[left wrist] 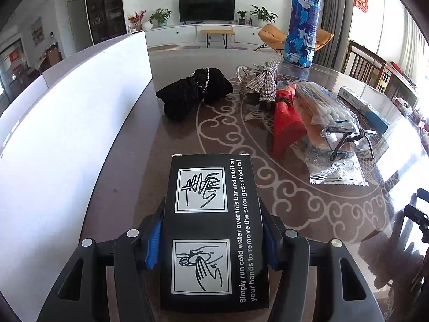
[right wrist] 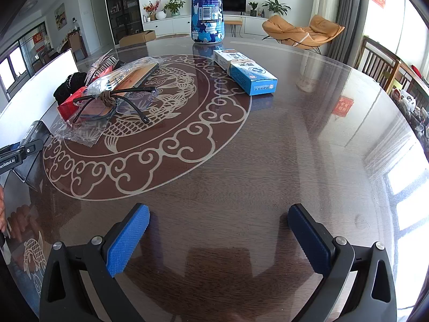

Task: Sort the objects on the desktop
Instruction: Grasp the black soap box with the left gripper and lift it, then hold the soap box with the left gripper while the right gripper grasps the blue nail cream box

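Observation:
My left gripper (left wrist: 212, 214) is shut on a black box (left wrist: 214, 185) printed with hand-washing pictures and white text; the blue pads press on its two long sides. The box is held over the table (left wrist: 150, 145), next to a white container wall (left wrist: 67, 134) on the left. In the right wrist view the same box (right wrist: 34, 139) and the left gripper's body show at the far left edge. My right gripper (right wrist: 218, 212) stands open just above the bare table (right wrist: 268, 161), with nothing between its fingers.
Ahead of the black box lie a black fabric bundle (left wrist: 193, 91), a rhinestone bow (left wrist: 264, 80), a red packet (left wrist: 287, 123), a bag of cotton swabs (left wrist: 327, 107) and glasses (right wrist: 115, 99). A blue-white carton (right wrist: 246, 72) and a tall blue camouflage bottle (right wrist: 206, 8) stand farther back.

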`<state>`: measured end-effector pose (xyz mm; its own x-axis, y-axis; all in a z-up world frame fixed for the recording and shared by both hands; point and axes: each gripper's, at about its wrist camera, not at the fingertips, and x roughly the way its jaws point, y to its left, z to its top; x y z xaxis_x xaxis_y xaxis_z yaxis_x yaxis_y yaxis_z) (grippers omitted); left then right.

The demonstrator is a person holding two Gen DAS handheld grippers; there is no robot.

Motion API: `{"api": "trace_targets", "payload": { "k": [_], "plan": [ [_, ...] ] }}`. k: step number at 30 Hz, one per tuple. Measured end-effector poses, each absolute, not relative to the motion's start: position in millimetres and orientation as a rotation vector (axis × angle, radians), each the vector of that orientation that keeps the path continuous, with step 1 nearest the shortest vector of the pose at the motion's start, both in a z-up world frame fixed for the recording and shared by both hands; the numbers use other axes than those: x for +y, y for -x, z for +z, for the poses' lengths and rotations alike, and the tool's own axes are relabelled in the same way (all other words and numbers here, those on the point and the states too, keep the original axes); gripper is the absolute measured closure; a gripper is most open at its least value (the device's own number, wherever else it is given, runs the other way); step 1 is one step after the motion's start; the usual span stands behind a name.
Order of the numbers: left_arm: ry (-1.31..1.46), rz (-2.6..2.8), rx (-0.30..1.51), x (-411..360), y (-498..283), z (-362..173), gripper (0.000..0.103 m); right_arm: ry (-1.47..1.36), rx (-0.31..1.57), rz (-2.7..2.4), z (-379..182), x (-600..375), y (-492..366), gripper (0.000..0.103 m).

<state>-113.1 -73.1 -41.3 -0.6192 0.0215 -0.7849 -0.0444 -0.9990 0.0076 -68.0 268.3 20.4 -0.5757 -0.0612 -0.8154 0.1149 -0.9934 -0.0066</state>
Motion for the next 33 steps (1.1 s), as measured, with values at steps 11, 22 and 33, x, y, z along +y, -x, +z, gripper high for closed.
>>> {"api": "trace_targets", "payload": {
  "k": [11, 22, 33],
  "plan": [
    [1.354, 2.796, 0.036, -73, 114, -41, 0.044, -1.396, 0.089, -2.702, 21, 268, 67, 0.000],
    [1.355, 2.796, 0.038, -73, 114, -41, 0.044, -1.388, 0.106, -2.685, 21, 267, 70, 0.000],
    [1.355, 2.797, 0.039, -73, 114, -41, 0.043, -1.321, 0.216, -2.654, 40, 293, 194, 0.000]
  ]
}}
